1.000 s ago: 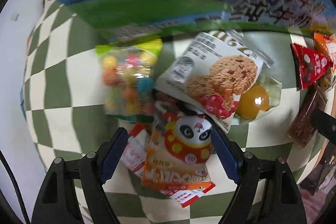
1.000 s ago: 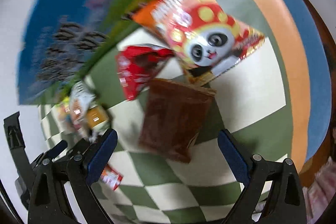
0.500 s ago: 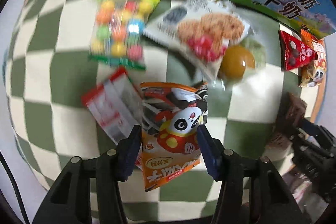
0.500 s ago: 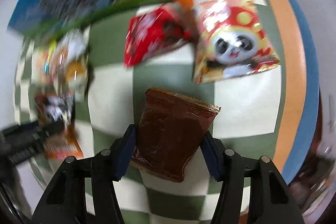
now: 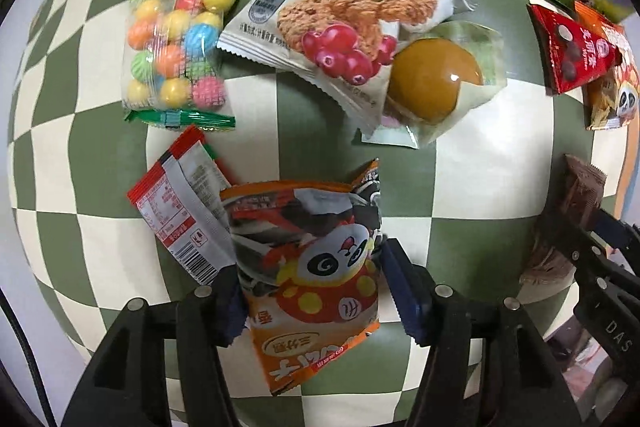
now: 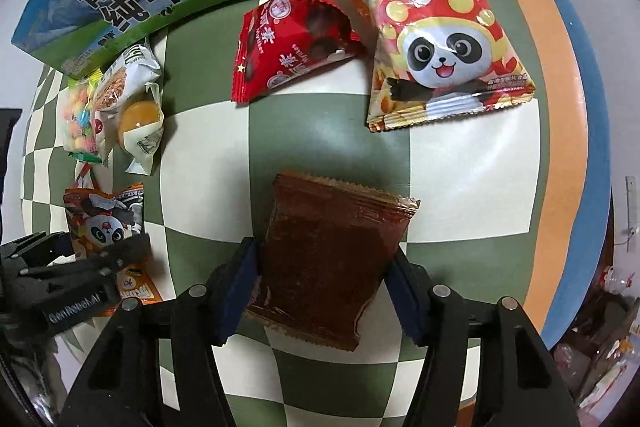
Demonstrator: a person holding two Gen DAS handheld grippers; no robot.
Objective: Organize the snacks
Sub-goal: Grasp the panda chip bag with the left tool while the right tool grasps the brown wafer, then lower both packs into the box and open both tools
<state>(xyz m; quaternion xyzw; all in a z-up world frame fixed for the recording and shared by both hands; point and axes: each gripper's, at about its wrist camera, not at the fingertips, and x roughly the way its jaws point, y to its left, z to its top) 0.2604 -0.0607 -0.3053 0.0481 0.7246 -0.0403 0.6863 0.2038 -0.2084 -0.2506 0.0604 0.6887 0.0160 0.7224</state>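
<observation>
**Both grippers closed on snack packets**

The left hand-held gripper (image 5: 312, 291) pinches the orange panda packet (image 5: 316, 267), which looks light, crinkly and slippery, best held across its puffed middle. The right hand-held gripper (image 6: 320, 283) clamps the brown packet (image 6: 332, 259), flatter and stiffer, by its side edges. Both packets sit low over the checkered tabletop (image 6: 460, 179). Half a second ago the jaws were in much the same grip; a second ago both stood wide apart.

Both grippers went from wide open to clamped — left gripper (image 5: 310, 301) now pinching the crumpled panda bag (image 5: 316, 267), right gripper (image 6: 322, 285) squeezing the brown packet (image 6: 332, 259) — both cameras nearer the checkered cloth (image 6: 208, 211).
</observation>
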